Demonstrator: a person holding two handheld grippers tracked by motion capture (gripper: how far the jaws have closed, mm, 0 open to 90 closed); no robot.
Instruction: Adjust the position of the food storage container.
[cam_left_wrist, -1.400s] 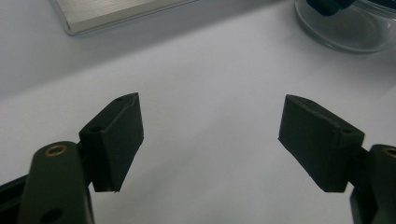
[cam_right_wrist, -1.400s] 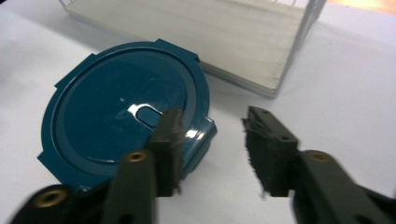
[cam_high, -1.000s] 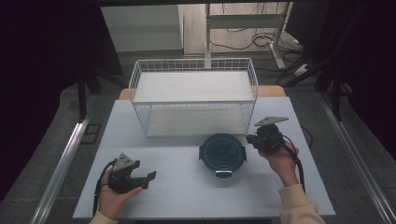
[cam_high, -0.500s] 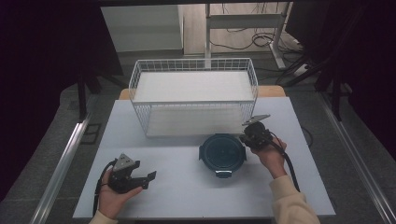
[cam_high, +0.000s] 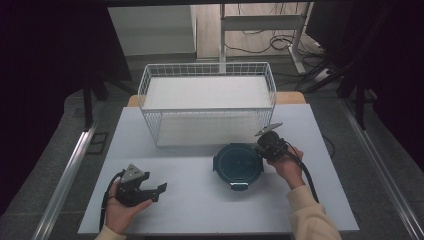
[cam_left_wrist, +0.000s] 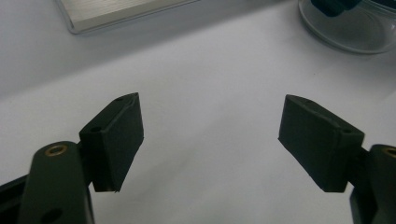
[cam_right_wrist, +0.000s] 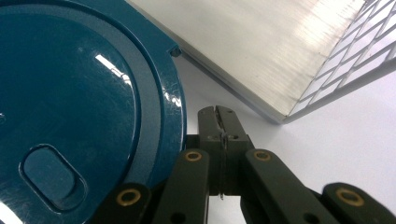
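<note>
The right gripper (cam_high: 264, 145), jaws clenched on nothing, sits at the right rim of the round container lid (cam_high: 238, 163), near the wire basket (cam_high: 207, 82), positioned to nudge it. The left gripper (cam_high: 150, 189) rests released, well left.

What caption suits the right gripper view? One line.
Right gripper, jaws shut, beside the teal round lid near the wire basket.

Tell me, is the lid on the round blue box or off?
On. The blue lid lies flat over the round box, its clip at the front edge, on the white table.
</note>
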